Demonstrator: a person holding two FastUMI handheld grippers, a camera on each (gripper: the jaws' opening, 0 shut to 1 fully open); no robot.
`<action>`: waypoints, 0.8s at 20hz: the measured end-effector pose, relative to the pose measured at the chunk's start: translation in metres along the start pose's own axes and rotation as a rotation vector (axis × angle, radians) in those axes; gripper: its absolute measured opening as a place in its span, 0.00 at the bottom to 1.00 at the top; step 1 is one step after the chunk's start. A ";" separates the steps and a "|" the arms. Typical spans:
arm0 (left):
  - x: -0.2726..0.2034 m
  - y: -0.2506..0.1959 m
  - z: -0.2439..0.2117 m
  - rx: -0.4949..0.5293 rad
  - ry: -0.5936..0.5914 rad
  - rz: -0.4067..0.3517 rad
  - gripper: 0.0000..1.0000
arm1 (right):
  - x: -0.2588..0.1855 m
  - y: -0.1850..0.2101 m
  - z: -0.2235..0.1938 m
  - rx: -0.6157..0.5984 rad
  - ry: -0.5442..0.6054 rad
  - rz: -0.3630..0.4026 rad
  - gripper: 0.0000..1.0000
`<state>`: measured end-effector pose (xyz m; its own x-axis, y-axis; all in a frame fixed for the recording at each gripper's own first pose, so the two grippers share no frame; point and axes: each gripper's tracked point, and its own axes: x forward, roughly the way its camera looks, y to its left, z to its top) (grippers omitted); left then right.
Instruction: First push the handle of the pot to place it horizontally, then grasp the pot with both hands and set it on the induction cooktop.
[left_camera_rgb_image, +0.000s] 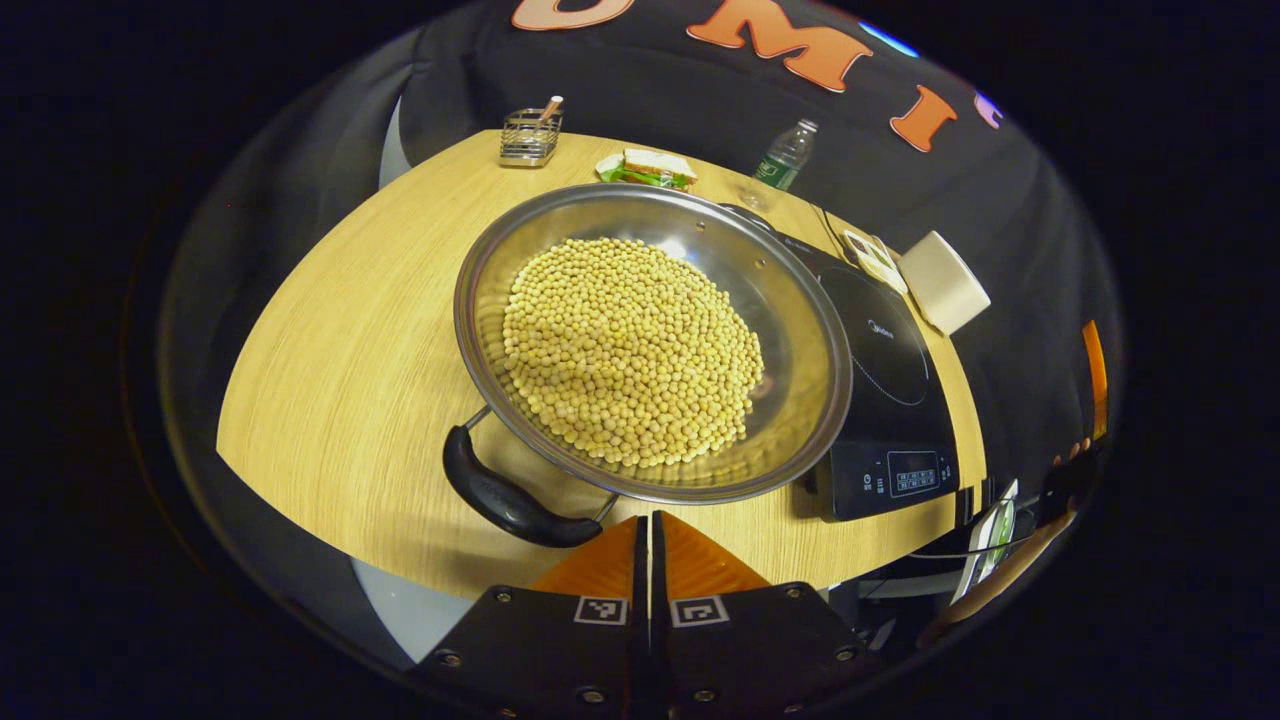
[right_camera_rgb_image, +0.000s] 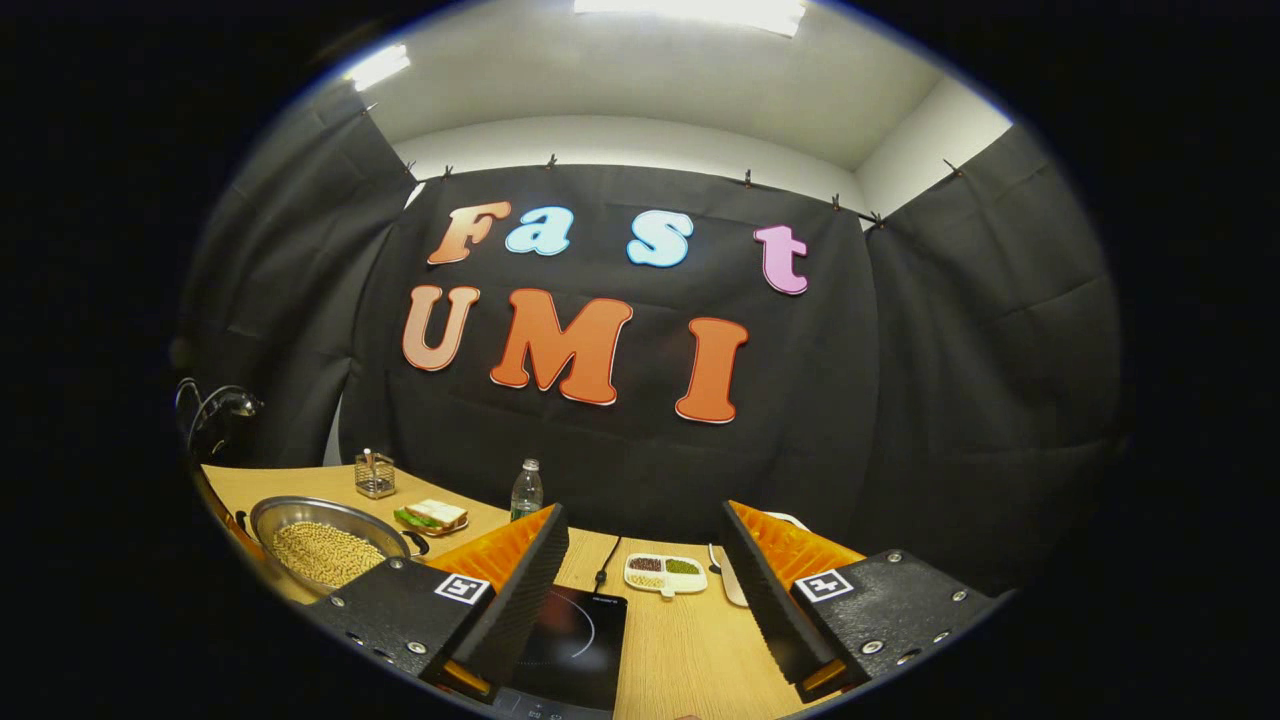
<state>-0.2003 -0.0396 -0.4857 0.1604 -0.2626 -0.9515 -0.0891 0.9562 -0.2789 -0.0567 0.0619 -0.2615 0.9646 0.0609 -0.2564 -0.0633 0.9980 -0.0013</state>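
Observation:
A steel pot (left_camera_rgb_image: 800, 330) heaped with yellow beans (left_camera_rgb_image: 630, 350) sits on the wooden table (left_camera_rgb_image: 350, 350). One black handle (left_camera_rgb_image: 515, 500) sticks out at its near left, slanted; a second handle (left_camera_rgb_image: 745, 212) shows at the far rim. My left gripper (left_camera_rgb_image: 650, 540) is shut and empty, its tips just right of the near handle's end. The black induction cooktop (left_camera_rgb_image: 890, 400) lies to the right of the pot. In the right gripper view my right gripper (right_camera_rgb_image: 640, 560) stands open above the cooktop (right_camera_rgb_image: 575, 640), with the pot (right_camera_rgb_image: 320, 545) off to its left.
At the table's back stand a wire basket (left_camera_rgb_image: 530, 135), a sandwich (left_camera_rgb_image: 650, 167) and a water bottle (left_camera_rgb_image: 785, 155). A white box (left_camera_rgb_image: 945, 280) sits beyond the cooktop. A small divided dish (right_camera_rgb_image: 665, 573) lies behind the cooktop. The table's front edge runs close below the near handle.

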 end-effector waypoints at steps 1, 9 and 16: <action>0.000 0.006 0.004 -0.004 -0.002 0.011 0.01 | 0.001 0.001 -0.004 0.004 0.010 0.003 0.95; 0.010 0.042 0.030 -0.017 -0.008 0.096 0.01 | 0.011 0.023 -0.026 0.032 0.059 0.051 0.95; 0.026 0.081 0.056 -0.035 -0.019 0.187 0.01 | 0.021 0.054 -0.043 0.065 0.109 0.120 0.95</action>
<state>-0.1483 0.0382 -0.5261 0.1565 -0.0779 -0.9846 -0.1532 0.9829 -0.1021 -0.0512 0.1165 -0.3081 0.9174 0.1812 -0.3544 -0.1564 0.9829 0.0976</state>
